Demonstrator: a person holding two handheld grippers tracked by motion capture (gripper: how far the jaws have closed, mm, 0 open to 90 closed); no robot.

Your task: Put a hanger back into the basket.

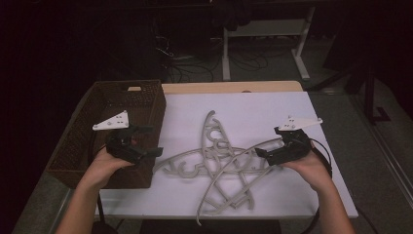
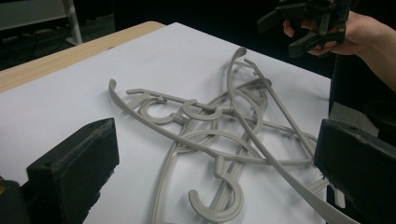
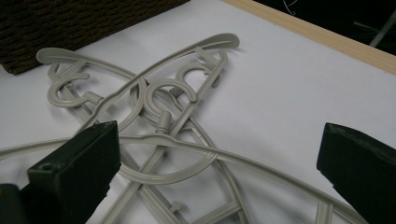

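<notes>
A dim room: beyond the far edge of the white-covered counter (image 1: 292, 105), a white-legged desk (image 1: 265, 29) stands on grey floor (image 1: 272, 66), loose cables (image 1: 182, 68) pooled beneath it in shadow.

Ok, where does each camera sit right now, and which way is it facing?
High view: above the person's side, looking forward and down on the white table, basket, both hands.
Left gripper view: rides the left gripper, facing the hangers and right gripper.
Right gripper view: rides the right gripper, facing hangers and basket.
All share the hangers.
</notes>
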